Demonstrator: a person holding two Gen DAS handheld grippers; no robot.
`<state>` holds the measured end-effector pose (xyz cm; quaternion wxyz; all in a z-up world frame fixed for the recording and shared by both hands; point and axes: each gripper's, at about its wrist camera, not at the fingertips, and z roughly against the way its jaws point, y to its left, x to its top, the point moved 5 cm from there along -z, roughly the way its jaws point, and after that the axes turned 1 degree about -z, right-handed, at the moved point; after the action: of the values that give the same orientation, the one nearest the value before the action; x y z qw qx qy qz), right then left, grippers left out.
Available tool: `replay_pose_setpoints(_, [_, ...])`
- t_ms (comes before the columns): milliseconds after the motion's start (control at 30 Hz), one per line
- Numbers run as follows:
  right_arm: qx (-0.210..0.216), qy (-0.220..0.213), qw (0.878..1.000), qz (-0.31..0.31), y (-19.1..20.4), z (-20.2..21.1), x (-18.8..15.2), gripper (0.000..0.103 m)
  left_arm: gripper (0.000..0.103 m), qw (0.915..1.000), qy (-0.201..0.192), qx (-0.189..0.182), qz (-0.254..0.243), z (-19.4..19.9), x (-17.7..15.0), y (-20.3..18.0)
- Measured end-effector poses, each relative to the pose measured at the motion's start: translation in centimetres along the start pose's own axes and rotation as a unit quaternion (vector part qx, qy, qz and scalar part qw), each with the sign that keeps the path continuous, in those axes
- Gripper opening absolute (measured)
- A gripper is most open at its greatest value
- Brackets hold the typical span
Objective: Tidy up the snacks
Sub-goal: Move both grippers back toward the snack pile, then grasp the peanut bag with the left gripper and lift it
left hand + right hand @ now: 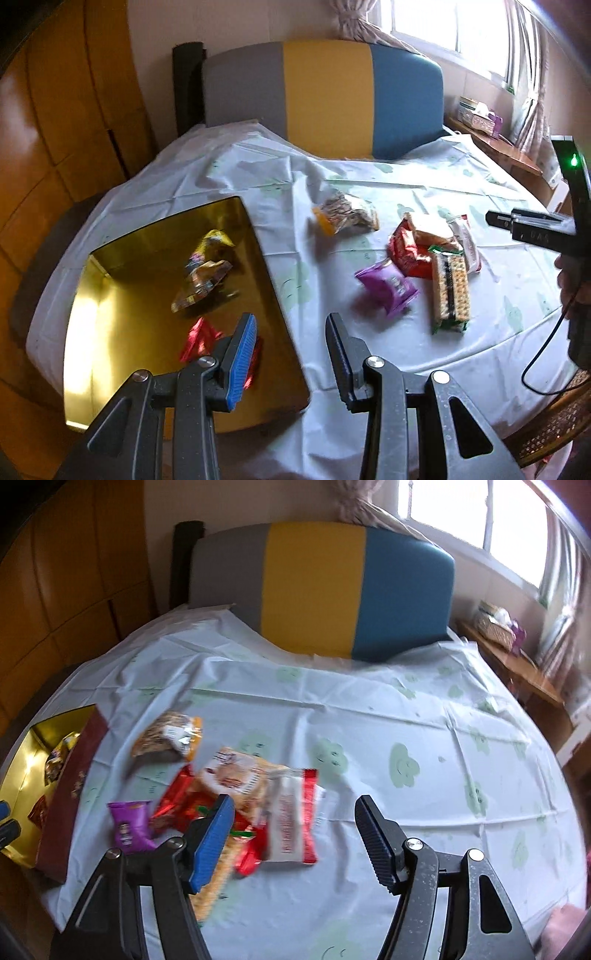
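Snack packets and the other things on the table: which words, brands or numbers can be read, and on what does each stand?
"UAS" (faint, uncertain): on the body of the right gripper.
Purple packet: white print, too blurred to read.
White and red packet: red lettering, too blurred to read.
Box: gold marks on its dark red outer wall, too blurred to read.
Nothing else can be read.
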<state>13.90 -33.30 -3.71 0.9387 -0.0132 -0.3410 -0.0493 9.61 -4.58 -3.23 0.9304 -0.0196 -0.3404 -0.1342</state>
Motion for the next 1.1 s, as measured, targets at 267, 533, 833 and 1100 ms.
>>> replay_pose_setpoints(267, [0.031,0.025,0.998,-0.047,-0.7,-1.1,-0.2,0.072,0.039,0.9991,0.023,-0.017,-0.030,-2.9,2.9,-1.7])
replay_pose_setpoints(533, [0.066,0.042,0.993,-0.088,-1.1,-1.2,-0.1,0.073,0.046,0.9917,0.060,-0.035,-0.108,-7.1,6.0,-4.2])
replay_pose_setpoints(833, [0.093,0.050,0.990,-0.099,-0.9,-0.9,0.0,0.080,0.063,0.9770,0.091,-0.040,-0.188,-13.7,10.4,-6.7])
replay_pose_setpoints(1100, [0.108,0.062,0.987,-0.105,-0.8,-1.1,0.0,0.080,0.064,0.9559,0.121,-0.054,-0.262,-19.1,12.2,-8.6])
